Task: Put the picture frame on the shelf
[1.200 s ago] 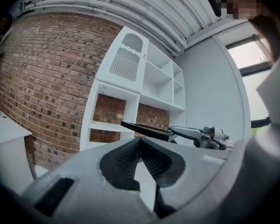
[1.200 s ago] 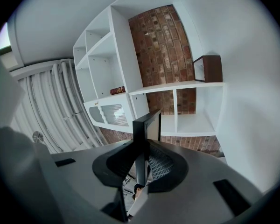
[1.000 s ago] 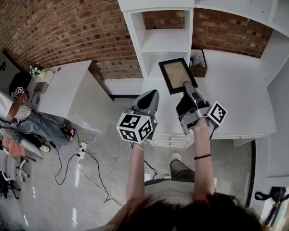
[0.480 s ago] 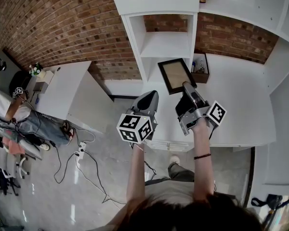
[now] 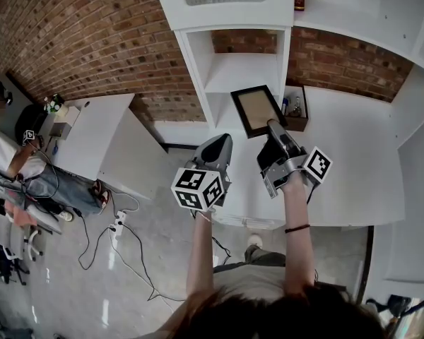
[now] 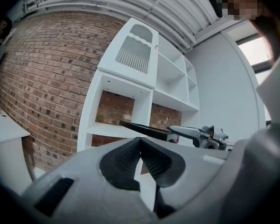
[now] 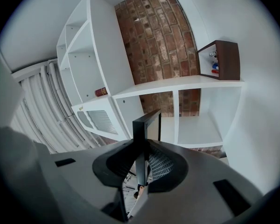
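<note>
Picture frame [image 5: 255,109] (near edge hidden) clamped in right gripper [image 5: 274,126].

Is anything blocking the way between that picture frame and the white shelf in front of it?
Nothing visible does. The picture frame, clamped in the right gripper, faces an open white shelf compartment that looks bare. A small wooden box stands off to the right, outside that path.
</note>
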Action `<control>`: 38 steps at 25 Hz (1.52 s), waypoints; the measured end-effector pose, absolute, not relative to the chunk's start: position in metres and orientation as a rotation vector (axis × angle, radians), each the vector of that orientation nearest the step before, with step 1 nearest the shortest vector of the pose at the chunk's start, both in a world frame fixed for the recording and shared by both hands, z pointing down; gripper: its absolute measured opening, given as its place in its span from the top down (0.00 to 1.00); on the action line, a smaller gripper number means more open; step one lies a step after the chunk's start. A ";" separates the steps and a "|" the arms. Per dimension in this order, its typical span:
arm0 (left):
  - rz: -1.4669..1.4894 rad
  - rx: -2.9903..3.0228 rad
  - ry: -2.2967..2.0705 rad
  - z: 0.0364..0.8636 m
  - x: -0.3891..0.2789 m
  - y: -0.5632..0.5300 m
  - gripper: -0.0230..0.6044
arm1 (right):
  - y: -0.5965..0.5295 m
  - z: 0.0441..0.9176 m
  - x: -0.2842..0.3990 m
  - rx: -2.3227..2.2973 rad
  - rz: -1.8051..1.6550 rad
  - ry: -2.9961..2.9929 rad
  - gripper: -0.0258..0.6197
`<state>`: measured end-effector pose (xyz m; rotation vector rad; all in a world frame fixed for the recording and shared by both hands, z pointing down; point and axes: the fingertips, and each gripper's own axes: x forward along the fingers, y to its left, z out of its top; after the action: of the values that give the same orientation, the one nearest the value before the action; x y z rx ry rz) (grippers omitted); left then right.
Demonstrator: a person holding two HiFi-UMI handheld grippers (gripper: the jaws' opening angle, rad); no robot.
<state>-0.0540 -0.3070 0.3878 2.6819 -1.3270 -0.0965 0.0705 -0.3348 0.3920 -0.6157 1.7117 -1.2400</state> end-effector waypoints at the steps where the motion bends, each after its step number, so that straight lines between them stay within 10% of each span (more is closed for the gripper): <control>1: -0.098 2.678 -1.334 0.388 -0.054 -0.309 0.95 | -0.338 0.392 0.071 -0.613 -1.244 1.712 0.85; 38: -0.104 2.651 -1.379 0.392 -0.049 -0.396 0.95 | -0.425 0.388 0.053 -0.547 -1.282 1.759 0.85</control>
<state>-0.0487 -0.3958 0.3916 2.6513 -1.3792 -0.1041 0.0533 -0.4249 0.3878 -0.5472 1.7588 -1.2821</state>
